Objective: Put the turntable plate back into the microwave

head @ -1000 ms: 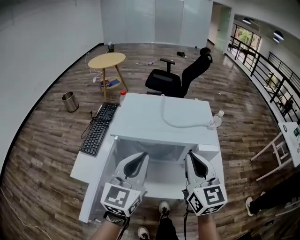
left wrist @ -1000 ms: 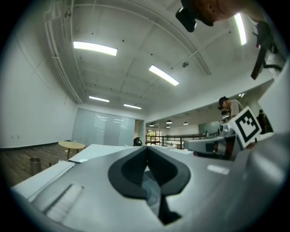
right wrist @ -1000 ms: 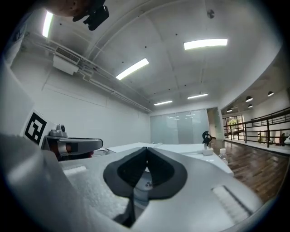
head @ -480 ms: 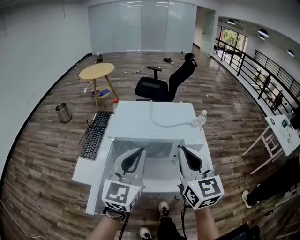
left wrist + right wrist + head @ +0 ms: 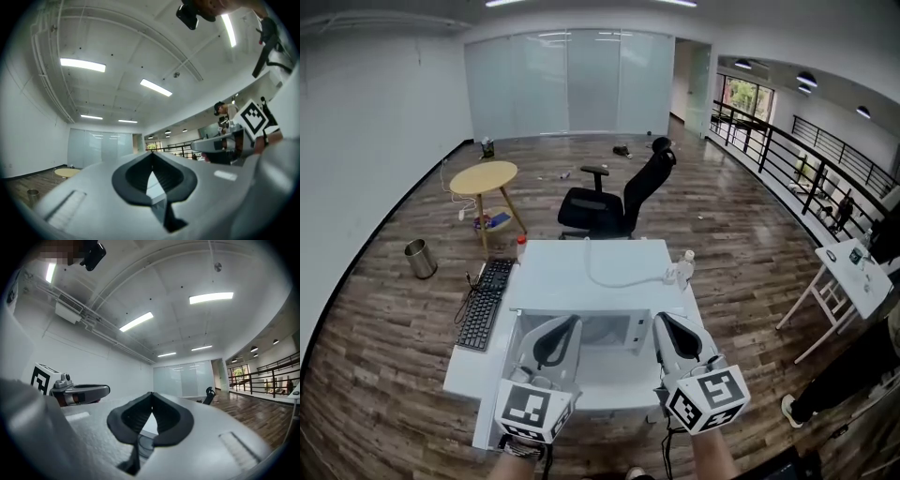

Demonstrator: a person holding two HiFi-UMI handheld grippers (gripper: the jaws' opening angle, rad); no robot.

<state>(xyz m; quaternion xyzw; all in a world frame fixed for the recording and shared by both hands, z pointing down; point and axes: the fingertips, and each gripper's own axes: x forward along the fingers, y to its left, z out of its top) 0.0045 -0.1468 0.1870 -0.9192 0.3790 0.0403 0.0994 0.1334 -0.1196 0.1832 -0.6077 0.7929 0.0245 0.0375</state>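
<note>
- plate: I can't find it with any certainty; neither pair of my fingers holds it; in the right gripper view a dark curved edge shows low in the gap under my fingertips, too blurred to name
- microwave: it sits on the white desk with its front open toward me; the cavity shows pale grey between my two grippers in the head view
- left gripper: the fingers are pressed together at the tips with nothing between them; only a small diamond gap stays open behind the tips, and a white surface shows through it; it is raised in front of the left half of the opening and points roughly level, away from me
- right gripper: the fingers are pressed tight together and carry nothing; it is before the right half of the opening, alongside the left gripper and well apart from it; each gripper shows at the side of the other's view
- cable: it lies in a loose curve on the white top behind the opening; a clear bottle stands at the right end of it
- keyboard: black, at the left side of the desk beside the microwave
- further out: a black chair stands behind the desk; a round table and a metal bin stand to the left on the wood floor
</note>
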